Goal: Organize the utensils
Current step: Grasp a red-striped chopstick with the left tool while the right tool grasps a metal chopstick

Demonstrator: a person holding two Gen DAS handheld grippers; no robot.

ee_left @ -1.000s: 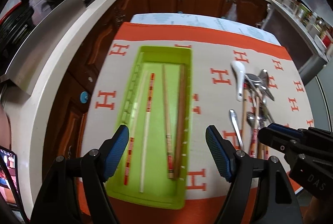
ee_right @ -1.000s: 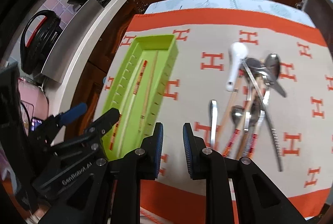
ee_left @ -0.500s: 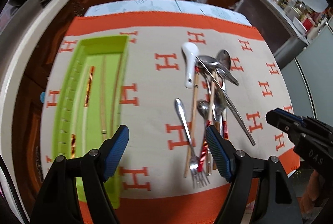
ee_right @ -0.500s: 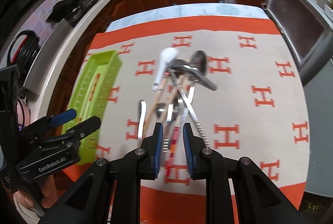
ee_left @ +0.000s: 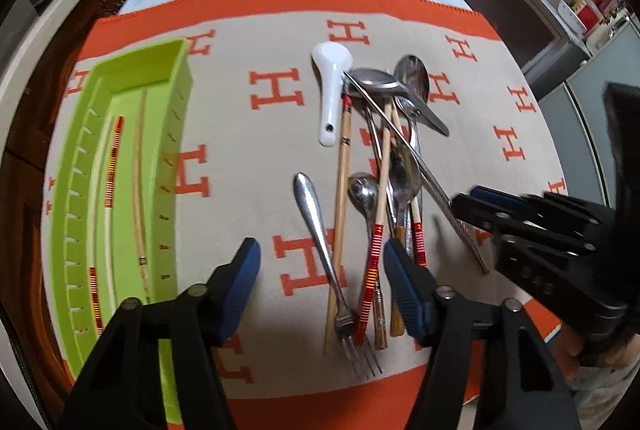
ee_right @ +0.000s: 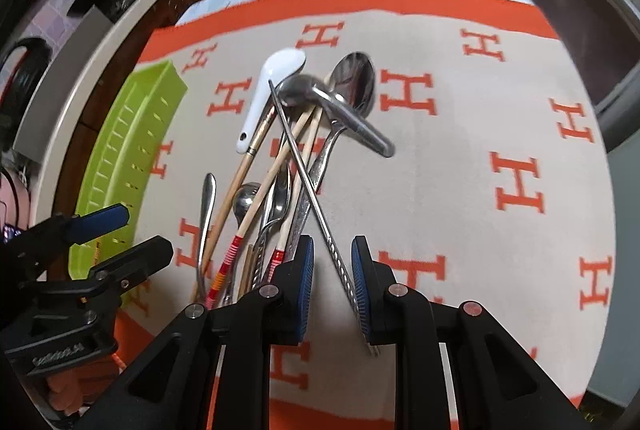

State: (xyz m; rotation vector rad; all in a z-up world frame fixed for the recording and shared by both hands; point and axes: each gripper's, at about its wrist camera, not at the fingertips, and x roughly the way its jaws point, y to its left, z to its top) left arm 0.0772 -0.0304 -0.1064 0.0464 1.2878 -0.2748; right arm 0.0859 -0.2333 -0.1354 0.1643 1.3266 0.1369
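moved: both grippers now over the utensil pile [ee_left: 380, 166], off the green tray [ee_left: 120, 190]
left gripper [ee_left: 322, 290]: jaws closing, half open, fork [ee_left: 320, 230] between, untouched
right gripper [ee_right: 332, 290]: jaws narrow, straddling metal chopstick [ee_right: 316, 206], no contact
room: bare cloth [ee_right: 480, 170] right of pile

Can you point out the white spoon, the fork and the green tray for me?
White spoon [ee_left: 334, 68]: left wrist view, on its bowl.
Fork [ee_left: 320, 226]: left wrist view, on its handle.
Green tray [ee_left: 182, 98]: left wrist view, on its right wall.
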